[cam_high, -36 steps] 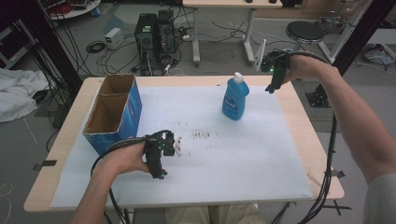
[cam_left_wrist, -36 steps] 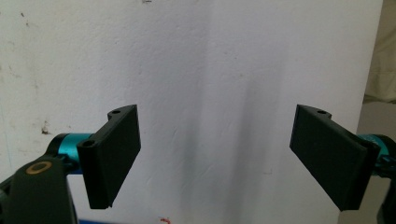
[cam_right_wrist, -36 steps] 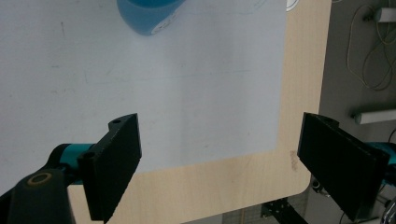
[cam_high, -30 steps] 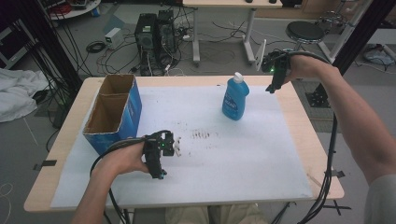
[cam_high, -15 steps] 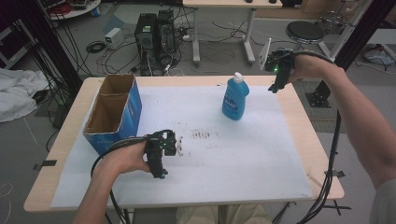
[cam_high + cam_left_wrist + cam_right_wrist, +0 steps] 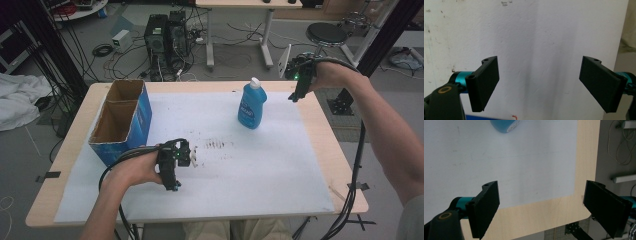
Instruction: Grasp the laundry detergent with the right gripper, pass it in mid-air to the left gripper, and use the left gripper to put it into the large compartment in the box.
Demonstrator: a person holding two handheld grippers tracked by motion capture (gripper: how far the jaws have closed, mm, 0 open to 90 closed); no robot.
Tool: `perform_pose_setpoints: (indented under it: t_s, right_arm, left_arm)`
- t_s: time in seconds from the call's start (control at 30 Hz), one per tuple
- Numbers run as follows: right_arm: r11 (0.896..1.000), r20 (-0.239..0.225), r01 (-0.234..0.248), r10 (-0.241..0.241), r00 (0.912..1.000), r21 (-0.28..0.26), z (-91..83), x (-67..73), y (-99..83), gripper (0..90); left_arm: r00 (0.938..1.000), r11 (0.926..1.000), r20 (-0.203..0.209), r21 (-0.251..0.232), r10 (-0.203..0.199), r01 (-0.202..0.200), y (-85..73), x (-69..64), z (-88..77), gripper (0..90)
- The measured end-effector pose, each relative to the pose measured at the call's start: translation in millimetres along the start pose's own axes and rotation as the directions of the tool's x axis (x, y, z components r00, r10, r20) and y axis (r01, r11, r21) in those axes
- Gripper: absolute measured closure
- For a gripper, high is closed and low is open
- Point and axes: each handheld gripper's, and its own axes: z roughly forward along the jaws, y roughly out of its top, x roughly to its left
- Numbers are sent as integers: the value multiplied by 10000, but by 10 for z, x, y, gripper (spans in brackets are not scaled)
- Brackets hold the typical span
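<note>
We are holding the right gripper (image 6: pixel 296 95) raised over the far right corner of the table (image 6: pixel 320 130), its jaws standing wide apart with nothing between them. In the right gripper view the fingers (image 6: pixel 485 207) are framing bare white paper (image 6: pixel 499 165) and the wooden table edge, and the blue bottle (image 6: pixel 504 125) is sitting well beyond the fingertips, apart from both. In the high view that bottle (image 6: pixel 251 105) is standing upright on the paper, near the right gripper and to its left. We are resting the left gripper (image 6: pixel 172 184) low over the paper's near part, its fingers (image 6: pixel 484 82) likewise spread wide and closing on nothing. A blue cardboard box (image 6: pixel 122 122) is standing open beside the left hand (image 6: pixel 135 167).
</note>
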Motion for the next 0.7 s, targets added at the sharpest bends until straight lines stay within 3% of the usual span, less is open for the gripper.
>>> perform_pose_setpoints:
  t_s: [0.37,0.4,0.5,0.7]
  right_arm:
    - [9982,-219,-591,593,9980,95,-43,157,81,127]
    - [9970,-317,-758,762,9966,141,-48,241,117,127]
    - [9959,-301,-894,897,9955,121,-49,280,129,128]
    - [9876,-245,-1552,1547,9877,-224,-15,389,169,127]
  left_arm:
    - [10000,9999,-74,-138,-51,50,-12,52,8,162]
    - [10000,9998,-72,-169,-49,48,-10,49,9,163]
    - [9999,9998,-104,-179,-46,44,-5,37,6,163]
    - [9998,9995,-140,-301,-121,117,-21,12,6,162]
